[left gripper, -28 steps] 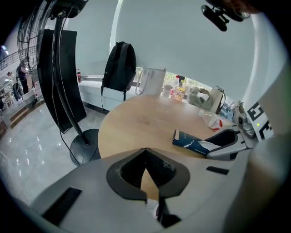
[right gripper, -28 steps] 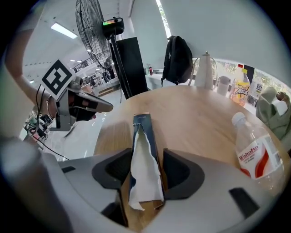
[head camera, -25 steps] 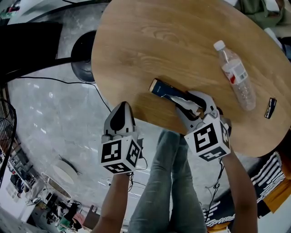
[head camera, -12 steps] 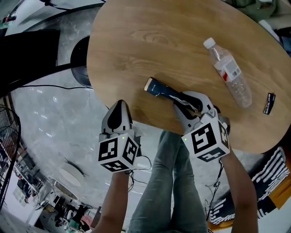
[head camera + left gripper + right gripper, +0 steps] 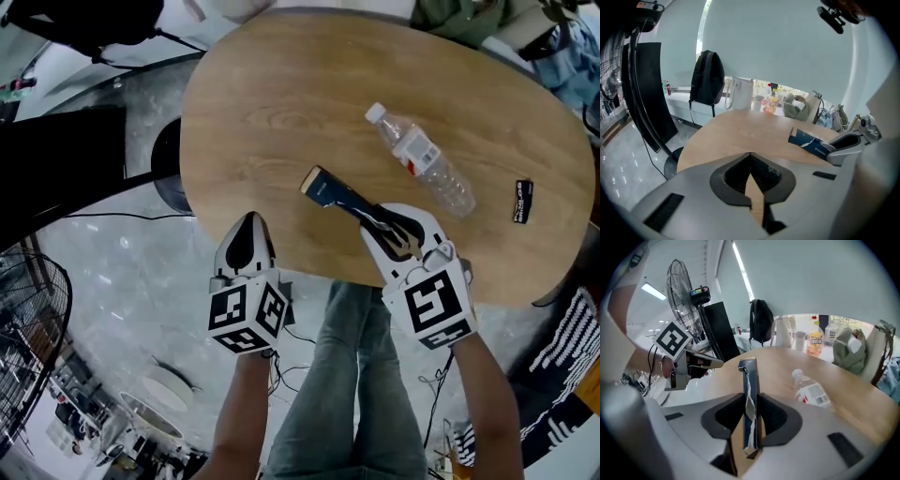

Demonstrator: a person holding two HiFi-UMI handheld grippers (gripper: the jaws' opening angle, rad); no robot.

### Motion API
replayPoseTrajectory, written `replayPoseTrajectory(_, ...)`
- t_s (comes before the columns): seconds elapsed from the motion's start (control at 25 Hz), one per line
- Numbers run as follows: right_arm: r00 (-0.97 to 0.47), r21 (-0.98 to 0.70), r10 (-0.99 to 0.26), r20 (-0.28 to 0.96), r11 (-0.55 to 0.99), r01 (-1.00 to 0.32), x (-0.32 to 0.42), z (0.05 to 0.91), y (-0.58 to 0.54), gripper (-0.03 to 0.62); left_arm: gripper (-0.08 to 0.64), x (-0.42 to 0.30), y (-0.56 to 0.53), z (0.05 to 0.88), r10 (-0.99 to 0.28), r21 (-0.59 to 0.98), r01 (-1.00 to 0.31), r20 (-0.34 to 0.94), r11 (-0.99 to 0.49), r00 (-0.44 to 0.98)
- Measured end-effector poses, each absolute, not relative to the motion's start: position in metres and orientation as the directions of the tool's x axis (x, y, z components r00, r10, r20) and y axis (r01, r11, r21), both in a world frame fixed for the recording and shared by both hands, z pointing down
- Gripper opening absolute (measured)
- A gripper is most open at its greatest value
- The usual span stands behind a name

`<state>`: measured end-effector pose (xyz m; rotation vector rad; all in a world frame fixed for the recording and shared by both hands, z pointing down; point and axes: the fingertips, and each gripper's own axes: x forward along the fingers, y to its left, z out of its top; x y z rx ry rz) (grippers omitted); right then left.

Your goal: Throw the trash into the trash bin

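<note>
The oval wooden table (image 5: 281, 84) stands on a grey floor (image 5: 112, 281). At the table's near edge, the jaws of our right gripper (image 5: 394, 227) have just been closing and now clamp the flattened blue carton (image 5: 330, 190) over the tabletop. Our left gripper (image 5: 247, 225) hangs off the table's edge, jaws together, empty. We judge the pickup done. Next we must locate the bin, which we cannot identify here, and carry the carton there.

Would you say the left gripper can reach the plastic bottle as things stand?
Probably not directly: the blue carton, on which the right gripper has just been closing, lies between the left gripper and the bottle; the left jaws are shut.
</note>
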<state>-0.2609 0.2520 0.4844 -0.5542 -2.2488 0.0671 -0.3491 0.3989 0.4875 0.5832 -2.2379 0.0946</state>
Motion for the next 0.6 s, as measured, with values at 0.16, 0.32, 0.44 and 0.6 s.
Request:
replayPoseTrajectory(0.16, -0.642, -0.237, 0.352, 0.681, 0.936, 0.261, -0.25, 0.451, 0.218, 0.115, 0.011, -0.352, 0.359, 0.462, -0.424, 0.136, -0.484, 0.713, 0.865, -0.558)
replayPoseTrajectory(0.32, -0.694, -0.24, 0.265, 0.669, 0.961, 0.136, -0.238, 0.419, 0.182, 0.112, 0.011, -0.359, 0.309, 0.43, -0.5, 0.152, -0.566, 0.684, 0.81, -0.532)
replayPoseTrajectory(0.44, -0.726, -0.24, 0.185, 0.662, 0.97, 0.028, -0.225, 0.397, 0.156, 0.112, 0.011, -0.36, 0.27, 0.406, -0.561, 0.173, -0.625, 0.659, 0.762, -0.501)
replayPoseTrajectory(0.6, -0.75, -0.239, 0.085, 0.656, 0.966, -0.099, -0.203, 0.369, 0.122, 0.11, 0.011, -0.349, 0.223, 0.378, -0.624, 0.199, -0.69, 0.642, 0.696, -0.445)
